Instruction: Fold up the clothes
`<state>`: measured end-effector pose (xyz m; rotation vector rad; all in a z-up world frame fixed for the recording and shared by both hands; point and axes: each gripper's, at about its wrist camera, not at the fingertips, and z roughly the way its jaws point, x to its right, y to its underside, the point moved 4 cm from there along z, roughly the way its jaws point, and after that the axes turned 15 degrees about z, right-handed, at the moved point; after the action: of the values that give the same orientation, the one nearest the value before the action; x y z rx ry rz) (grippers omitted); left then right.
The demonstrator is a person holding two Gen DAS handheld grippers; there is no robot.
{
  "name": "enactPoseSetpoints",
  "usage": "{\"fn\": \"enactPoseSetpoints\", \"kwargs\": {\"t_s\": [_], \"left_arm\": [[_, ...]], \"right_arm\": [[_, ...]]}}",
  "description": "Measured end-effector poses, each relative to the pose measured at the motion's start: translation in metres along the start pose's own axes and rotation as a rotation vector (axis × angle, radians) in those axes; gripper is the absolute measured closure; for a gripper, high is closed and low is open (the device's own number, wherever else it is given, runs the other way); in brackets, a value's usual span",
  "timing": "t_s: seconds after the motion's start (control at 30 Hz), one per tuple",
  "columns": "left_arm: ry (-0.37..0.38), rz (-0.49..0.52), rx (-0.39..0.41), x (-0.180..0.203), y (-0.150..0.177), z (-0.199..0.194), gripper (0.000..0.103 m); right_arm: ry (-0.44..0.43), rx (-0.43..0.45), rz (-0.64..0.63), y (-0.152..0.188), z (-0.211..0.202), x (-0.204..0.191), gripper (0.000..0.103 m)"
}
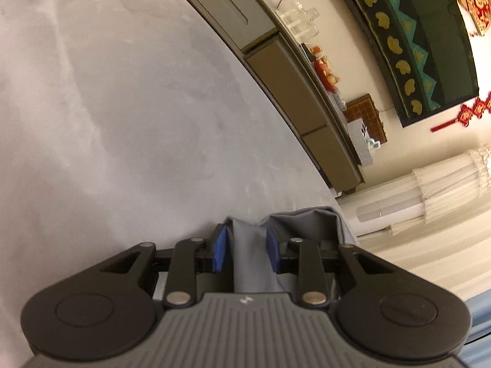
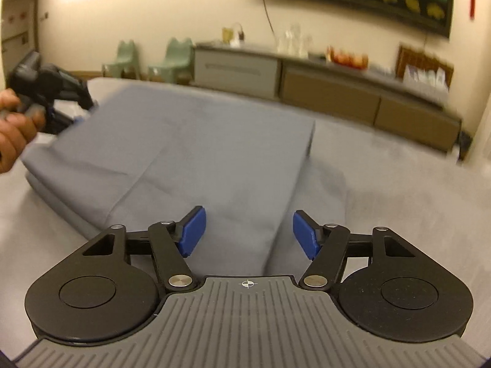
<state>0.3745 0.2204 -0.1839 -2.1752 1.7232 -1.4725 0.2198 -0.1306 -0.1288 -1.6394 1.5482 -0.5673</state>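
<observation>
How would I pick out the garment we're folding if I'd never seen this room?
Find the pale grey table in front of the long low cabinet. The blue-grey garment lies folded on its left half, the only cloth there. One corner sits between the left claw pads; the right claw hovers open above the near edge.

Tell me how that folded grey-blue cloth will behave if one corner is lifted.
The folded grey-blue cloth would probably drape rather than stay flat: it bunches limply between the left gripper pads. Its stacked layers, visible at the left edge, may slide apart. It looks thin, so likely light.
</observation>
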Motion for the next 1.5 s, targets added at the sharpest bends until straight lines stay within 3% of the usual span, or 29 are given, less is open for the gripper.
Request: {"fn": "enactPoseSetpoints", "kwargs": {"t_s": [0.03, 0.1, 0.2, 0.33, 0.47, 0.6, 0.7, 0.77, 0.83, 0.9, 0.97, 1.0, 1.07, 1.13, 1.17, 1.27, 1.43, 1.5], "left_arm": [[0.005, 0.005, -0.006, 0.001, 0.0, 0.003, 0.077], [0.007, 0.009, -0.008, 0.001, 0.0, 0.006, 0.089], [0.071, -0.065, 0.067, -0.022, 0.01, -0.02, 0.099], [0.132, -0.309, 0.102, -0.063, 0.026, -0.019, 0.1], [0.107, -0.315, 0.11, -0.064, 0.026, -0.025, 0.1], [0.033, -0.387, 0.236, -0.088, 0.021, -0.054, 0.102], [0.041, -0.267, 0.219, -0.075, 0.017, -0.068, 0.102], [0.069, -0.119, 0.191, -0.046, 0.018, -0.073, 0.095], [0.109, 0.081, 0.147, -0.003, 0.026, -0.075, 0.088], [0.135, 0.283, 0.079, 0.041, 0.047, -0.068, 0.086], [0.069, 0.43, 0.02, 0.062, 0.073, -0.056, 0.083], [0.021, 0.493, -0.008, 0.068, 0.085, -0.049, 0.088], [-0.041, 0.476, -0.03, 0.06, 0.099, -0.041, 0.099], [-0.041, 0.426, -0.013, 0.051, 0.103, -0.042, 0.099], [-0.051, 0.43, -0.002, 0.051, 0.106, -0.042, 0.099], [-0.083, 0.474, 0.009, 0.058, 0.117, -0.032, 0.1], [0.025, 0.422, -0.027, 0.084, 0.122, 0.009, 0.1], [0.01, 0.41, -0.023, 0.092, 0.121, 0.021, 0.099]], "right_arm": [[-0.015, -0.011, 0.04, 0.001, 0.001, 0.006, 0.032], [-0.025, -0.033, 0.064, 0.0, 0.003, 0.012, 0.029], [-0.023, -0.045, 0.079, 0.003, 0.004, 0.019, 0.022], [-0.002, -0.082, 0.073, 0.009, 0.019, 0.018, 0.021], [0.004, -0.077, 0.083, 0.009, 0.022, 0.017, 0.02], [0.005, -0.073, 0.083, 0.009, 0.023, 0.017, 0.02], [0.0, -0.078, 0.089, 0.007, 0.026, 0.018, 0.02], [-0.012, -0.103, 0.105, -0.002, 0.025, 0.02, 0.025], [0.009, -0.026, 0.146, -0.025, 0.009, 0.026, 0.043], [0.021, 0.073, 0.189, -0.049, -0.009, 0.03, 0.042], [-0.015, 0.087, 0.176, -0.054, -0.01, 0.023, 0.042], [-0.034, 0.071, 0.158, -0.049, -0.006, 0.017, 0.042], [-0.073, -0.008, 0.108, -0.029, 0.011, 0.003, 0.042], [-0.091, -0.082, 0.06, -0.006, 0.027, -0.008, 0.039], [-0.086, -0.053, 0.045, -0.002, 0.025, -0.012, 0.038], [-0.076, -0.084, 0.049, -0.004, 0.022, -0.016, 0.037], [0.057, -0.124, -0.022, 0.001, 0.012, -0.009, 0.036], [0.122, -0.143, -0.009, -0.003, 0.007, 0.015, 0.03]]}}
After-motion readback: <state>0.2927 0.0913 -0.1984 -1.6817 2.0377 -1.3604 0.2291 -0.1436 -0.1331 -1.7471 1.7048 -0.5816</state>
